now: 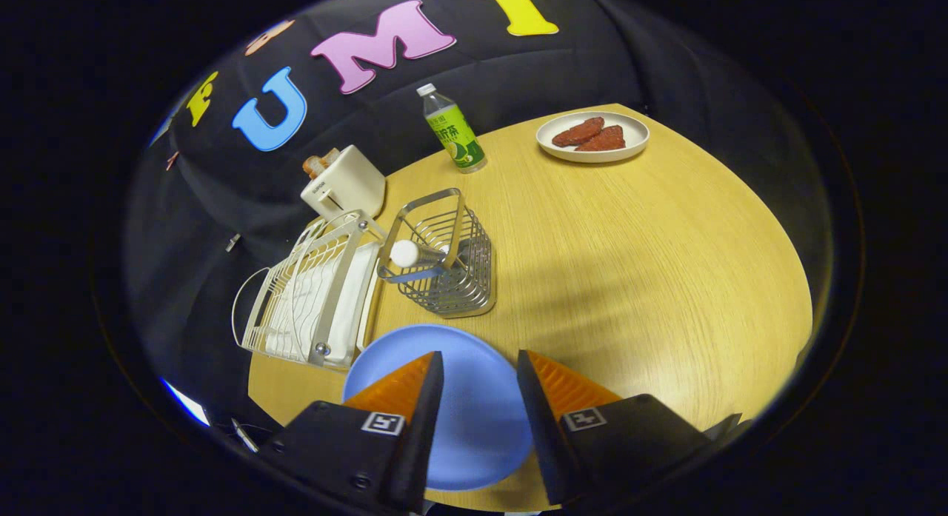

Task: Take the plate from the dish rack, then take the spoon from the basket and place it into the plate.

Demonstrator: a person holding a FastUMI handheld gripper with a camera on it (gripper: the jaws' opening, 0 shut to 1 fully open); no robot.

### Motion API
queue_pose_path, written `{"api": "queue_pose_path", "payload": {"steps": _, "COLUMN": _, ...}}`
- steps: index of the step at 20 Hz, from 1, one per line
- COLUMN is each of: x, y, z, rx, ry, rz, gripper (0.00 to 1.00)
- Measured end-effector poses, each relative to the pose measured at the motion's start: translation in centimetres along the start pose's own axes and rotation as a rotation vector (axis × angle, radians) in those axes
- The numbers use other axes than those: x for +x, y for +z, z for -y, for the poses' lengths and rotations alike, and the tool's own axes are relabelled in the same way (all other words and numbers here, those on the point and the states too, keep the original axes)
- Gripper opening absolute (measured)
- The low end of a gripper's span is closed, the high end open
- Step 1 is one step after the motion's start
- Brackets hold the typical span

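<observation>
Gripper (480, 368) fingers spread, holding nothing, over the blue plate (474, 427) lying flat on the table just beside the dish rack (315, 294). Spoon (418, 255) stands in the wire basket (444, 268) just beyond the plate, handle leaning toward the rack.

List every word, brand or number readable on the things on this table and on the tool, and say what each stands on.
None can be read for certain.
Clear plastic bottle with a green label: print on the label, too blurred to read.
White toaster: small dark mark on its side, too small to read.
Black gripper: square black-and-white markers, no words; its jaws stand open over the round blue plate.
</observation>
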State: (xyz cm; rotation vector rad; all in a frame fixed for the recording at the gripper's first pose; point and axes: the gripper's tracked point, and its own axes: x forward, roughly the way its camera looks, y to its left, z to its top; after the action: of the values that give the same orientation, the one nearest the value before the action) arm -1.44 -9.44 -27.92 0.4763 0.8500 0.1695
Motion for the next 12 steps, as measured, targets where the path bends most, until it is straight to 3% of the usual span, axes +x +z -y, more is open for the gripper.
{"api": "queue_pose_path", "payload": {"steps": 2, "x": -1.3, "y": 1.4, "z": -0.6, "rx": -0.088, "ry": 0.034, "rz": 0.067, "gripper": 1.00}}
{"api": "queue_pose_path", "payload": {"steps": 5, "x": -3.7, "y": 4.5, "z": -2.0, "rx": -0.231, "ry": 0.076, "rz": 0.215, "gripper": 0.99}}
{"api": "queue_pose_path", "payload": {"steps": 8, "x": -4.9, "y": 7.2, "z": -4.1, "rx": -0.270, "ry": 0.132, "rz": 0.319, "gripper": 0.98}}
{"api": "queue_pose_path", "payload": {"steps": 12, "x": -2.9, "y": 9.4, "z": -5.0, "rx": -0.280, "ry": 0.147, "rz": 0.370, "gripper": 0.99}}
